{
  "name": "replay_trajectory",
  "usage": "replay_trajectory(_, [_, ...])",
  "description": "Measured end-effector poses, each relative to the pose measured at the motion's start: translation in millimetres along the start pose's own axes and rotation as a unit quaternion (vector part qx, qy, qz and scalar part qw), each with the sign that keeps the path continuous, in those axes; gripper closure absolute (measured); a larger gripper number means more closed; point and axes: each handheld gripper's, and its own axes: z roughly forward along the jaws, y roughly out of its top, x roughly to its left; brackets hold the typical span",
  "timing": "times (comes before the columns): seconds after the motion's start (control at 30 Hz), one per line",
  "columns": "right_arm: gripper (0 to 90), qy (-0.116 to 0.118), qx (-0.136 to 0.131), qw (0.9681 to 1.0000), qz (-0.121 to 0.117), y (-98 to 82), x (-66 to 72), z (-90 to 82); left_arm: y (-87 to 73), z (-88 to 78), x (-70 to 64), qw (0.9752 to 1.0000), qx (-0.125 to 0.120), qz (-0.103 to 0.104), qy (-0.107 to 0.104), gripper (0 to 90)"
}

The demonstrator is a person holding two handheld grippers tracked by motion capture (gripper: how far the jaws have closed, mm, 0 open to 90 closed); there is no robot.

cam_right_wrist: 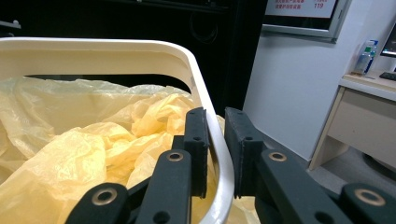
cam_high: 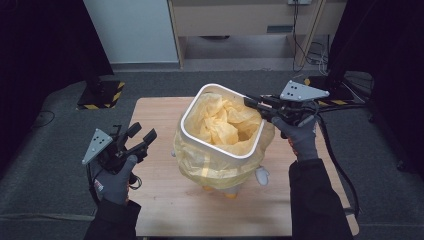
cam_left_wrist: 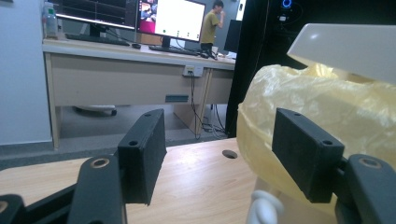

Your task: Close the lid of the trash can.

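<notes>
White plastic bin (cam_high: 218, 150) stands mid-table on the wooden table (cam_high: 165, 210), tilted a little, its open mouth up. A thin yellow bin liner (cam_high: 225, 122) sits bunched inside and hangs loosely down the outer walls, sagging near the base.

Right gripper (cam_high: 255, 106) reaches in from the right; its jaws are closed on the bin's right rim, one jaw inside against the liner, one outside, as the right gripper view shows (cam_right_wrist: 215, 154). It pins rim and, apparently, a fold of film together.

Left gripper (cam_high: 142, 136) hangs off to the left of the bin, jaws wide apart, nothing between them (cam_left_wrist: 224, 154). The bagged side wall lies just right of it in the left gripper view.

Handling, judged: the liner is very light, soft, crinkly and slick; it tears if pulled against the rim edge and slips from a shallow pinch. Best hold is a gathered fold at the hem, not a single layer. The bin is stiff, light and likely to tip or slide when tugged, so the rim grip serves as the anchor.
</notes>
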Motion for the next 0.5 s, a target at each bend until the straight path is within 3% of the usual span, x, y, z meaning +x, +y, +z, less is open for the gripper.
replay_trajectory(0.3, [80.1, 0.013, 0.004, 0.9998, -0.012, 3.8, -2.7, 8.8, 16.0, 7.2, -7.3, 0.9996, -0.023, -0.003, -0.014, 34.0])
replay_trajectory(0.5, [79.7, 0.007, 0.010, 0.9998, -0.016, 1.8, -1.5, 9.0, 28.7, 14.7, -19.7, 0.9990, -0.035, 0.002, -0.027, 34.0])
